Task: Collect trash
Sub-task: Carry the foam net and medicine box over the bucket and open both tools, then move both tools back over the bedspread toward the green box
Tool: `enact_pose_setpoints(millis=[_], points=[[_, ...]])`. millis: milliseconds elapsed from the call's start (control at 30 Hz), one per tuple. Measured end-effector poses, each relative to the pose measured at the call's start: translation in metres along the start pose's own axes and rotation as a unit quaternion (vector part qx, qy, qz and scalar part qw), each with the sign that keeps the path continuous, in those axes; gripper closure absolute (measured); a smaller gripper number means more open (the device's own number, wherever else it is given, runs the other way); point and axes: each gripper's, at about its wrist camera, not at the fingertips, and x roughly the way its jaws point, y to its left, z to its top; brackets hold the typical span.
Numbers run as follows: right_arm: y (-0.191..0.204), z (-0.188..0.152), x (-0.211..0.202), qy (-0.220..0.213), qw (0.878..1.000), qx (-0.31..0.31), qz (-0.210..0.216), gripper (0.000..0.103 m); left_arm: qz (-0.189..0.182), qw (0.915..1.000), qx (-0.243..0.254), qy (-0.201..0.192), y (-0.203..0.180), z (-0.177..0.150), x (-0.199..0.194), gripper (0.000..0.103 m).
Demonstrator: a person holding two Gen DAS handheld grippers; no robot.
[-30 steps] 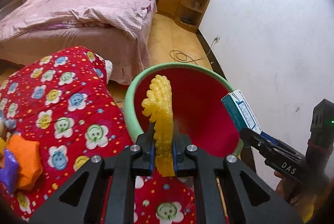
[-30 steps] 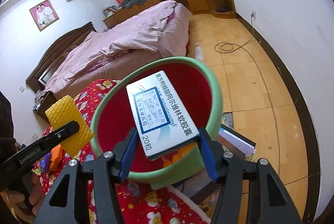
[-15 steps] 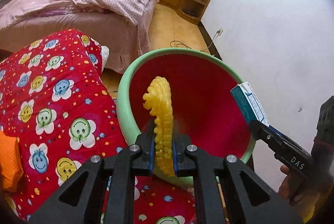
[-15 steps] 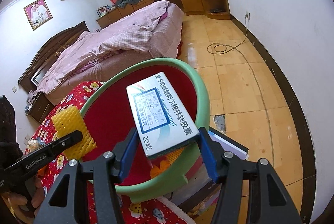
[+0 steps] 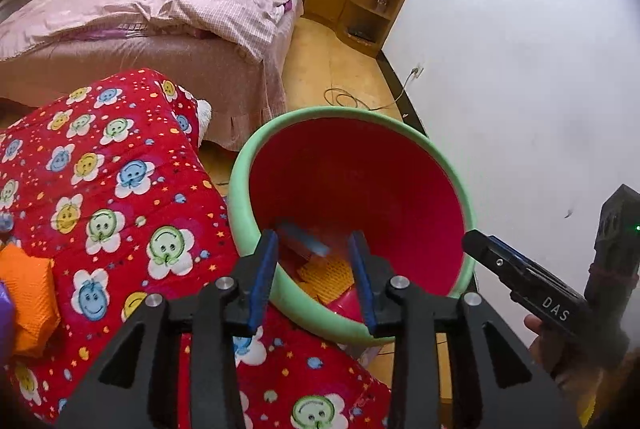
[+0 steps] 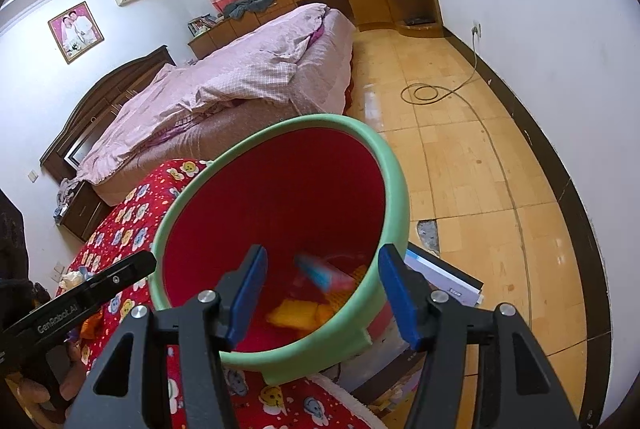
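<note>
A red bin with a green rim (image 5: 440, 153) (image 6: 396, 185) stands at the edge of the red flowered blanket (image 5: 104, 197). My left gripper (image 5: 314, 277) is open and empty over the bin's near rim. My right gripper (image 6: 322, 293) is open and empty over the bin too. Inside the bin lie the yellow bumpy foam piece (image 5: 326, 271) (image 6: 298, 313) and the blurred blue-and-white medicine box (image 5: 304, 243) (image 6: 322, 271). Each gripper shows in the other's view: the right one (image 5: 520, 277), the left one (image 6: 86, 289).
An orange wrapper (image 5: 26, 301) lies on the blanket at the left. A pink bed (image 5: 160, 17) stands beyond. A white box (image 6: 444, 273) sits behind the bin by the floor. A cable (image 6: 432, 91) lies coiled on the wooden floor near the white wall.
Both grippers opened. The yellow foam piece left my left gripper and the medicine box left my right gripper; both dropped into the bin.
</note>
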Motion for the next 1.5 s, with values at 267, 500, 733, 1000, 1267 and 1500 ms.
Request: enact_pose_setpoints(millis=[267,500,733,1000,1267,1500], points=[[0.016,-0.005,-0.020,-0.011,1.000,-0.006,0.017,0.040,0.010,0.9995,-0.019,-0.022,0.008,-0.008,-0.032,0.067],[0.037,-0.010,-0.037,-0.020,0.999,-0.020,0.035,0.038,0.024,0.9979,-0.046,-0.040,0.026,-0.020,-0.068,0.067],[0.068,-0.018,-0.048,-0.019,0.997,-0.045,0.055,0.037,0.054,0.9951,-0.065,-0.052,0.051,-0.036,-0.099,0.067],[0.102,-0.032,-0.051,-0.011,0.995,-0.068,0.075,0.034,0.098,0.9878,-0.100,-0.069,0.094,-0.052,-0.132,0.065],[0.136,-0.045,-0.042,0.006,0.992,-0.091,0.093,0.030,0.158,0.9738,-0.140,-0.085,0.142,-0.068,-0.159,0.056],[0.161,-0.055,-0.029,0.023,0.989,-0.110,0.100,0.027,0.213,0.9565,-0.181,-0.084,0.190,-0.083,-0.175,0.052]])
